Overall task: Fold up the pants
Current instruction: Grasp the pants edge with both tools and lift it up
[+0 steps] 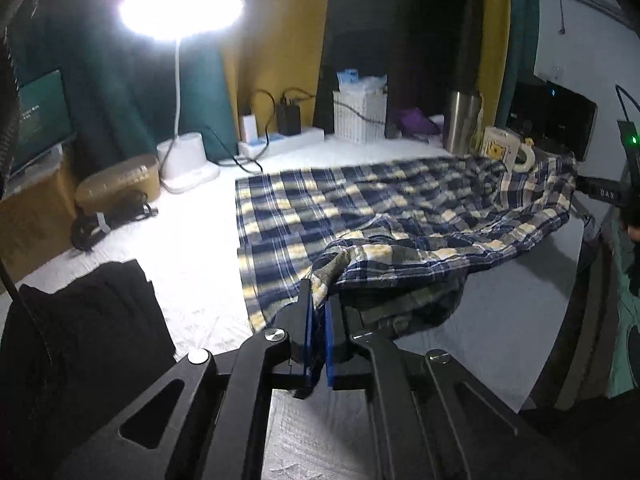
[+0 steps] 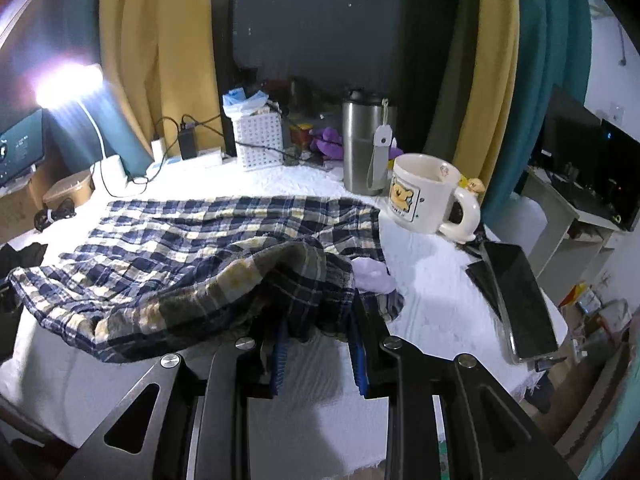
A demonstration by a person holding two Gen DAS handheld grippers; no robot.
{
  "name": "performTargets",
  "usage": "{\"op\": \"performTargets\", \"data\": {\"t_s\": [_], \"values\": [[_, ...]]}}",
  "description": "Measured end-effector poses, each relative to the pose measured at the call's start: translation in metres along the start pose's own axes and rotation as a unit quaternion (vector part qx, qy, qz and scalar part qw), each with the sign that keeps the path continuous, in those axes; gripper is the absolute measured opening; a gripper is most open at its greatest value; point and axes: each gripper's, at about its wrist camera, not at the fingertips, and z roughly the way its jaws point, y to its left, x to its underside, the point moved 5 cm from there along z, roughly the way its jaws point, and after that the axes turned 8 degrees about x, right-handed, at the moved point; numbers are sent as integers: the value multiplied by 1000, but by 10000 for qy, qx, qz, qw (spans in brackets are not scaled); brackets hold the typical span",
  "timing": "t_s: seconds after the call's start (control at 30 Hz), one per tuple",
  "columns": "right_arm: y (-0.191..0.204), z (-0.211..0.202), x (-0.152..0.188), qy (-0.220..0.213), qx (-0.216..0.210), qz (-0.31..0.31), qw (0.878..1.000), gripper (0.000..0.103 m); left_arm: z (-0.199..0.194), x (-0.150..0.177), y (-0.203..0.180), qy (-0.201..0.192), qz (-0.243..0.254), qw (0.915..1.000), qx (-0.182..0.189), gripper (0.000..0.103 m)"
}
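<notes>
Right tongs' [image 2: 318, 344] tips under pants [image 2: 192, 248]

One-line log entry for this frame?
task: fold pants | left gripper: shut on blue-yellow plaid cotton pants | right gripper: shut on pants | near edge lifted

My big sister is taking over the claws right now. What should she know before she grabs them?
Left claw: shut on the near edge of the plaid pants, lifting it off the white table.
Right claw: shut on the bunched cloth at the other near corner, also raised.
The rest of the pants lies spread flat toward the lamp. A mug stands just past the far corner.
Done: both near corners gripped.
Left: probably carry the edge over to fold, then let go; watch the mug.
</notes>
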Motion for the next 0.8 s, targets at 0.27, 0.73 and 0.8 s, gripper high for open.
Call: {"op": "performTargets", "data": {"t_s": [0.27,0.73,0.8], "values": [[-10,-31,0,-354,-7,115,9993,26,-39,-25,-12,-497,144,9986,-70,3],[-31,-81,0,-916,67,504,9945,26,-105,-64,-55,-1150,708,9908,-27,3],[-35,-84,2,-951,75,556,9939,26,-110,-67,-62,-1161,792,9901,-22,3]]}}
